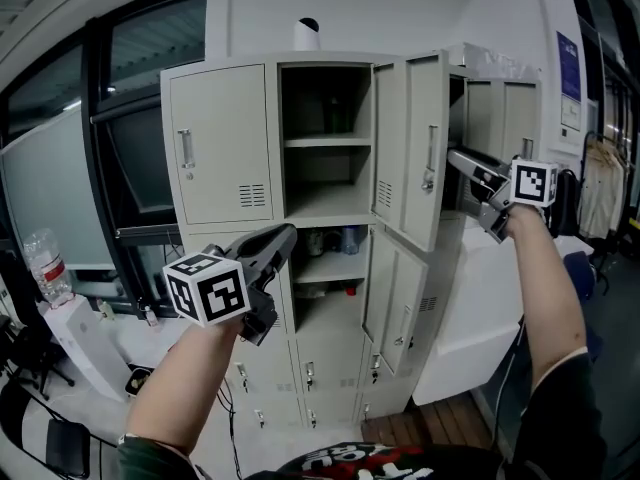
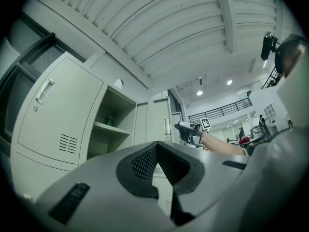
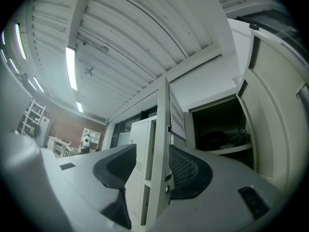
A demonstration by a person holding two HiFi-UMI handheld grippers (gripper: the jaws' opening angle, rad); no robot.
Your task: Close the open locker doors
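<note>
The beige locker cabinet (image 1: pixel 220 148) has two doors standing open in its middle column. The upper open door (image 1: pixel 412 138) swings out to the right, and the lower open door (image 1: pixel 392 298) hangs open below it. My right gripper (image 1: pixel 452 156) reaches the upper door's free edge. In the right gripper view this door edge (image 3: pixel 161 129) stands upright between the jaws of the right gripper (image 3: pixel 152 151), which are apart and do not clamp it. My left gripper (image 1: pixel 288 232) hovers before the lower open compartment (image 1: pixel 325 263). Seen from its own camera, the left gripper (image 2: pixel 157 144) is shut and empty.
A second cabinet (image 1: pixel 495 103) stands behind the open door, with a dark open compartment (image 3: pixel 222 129). A white object (image 1: pixel 308 33) sits on the locker's top. A water bottle (image 1: pixel 45 263) stands at the left, and a white block (image 1: pixel 480 318) at the right.
</note>
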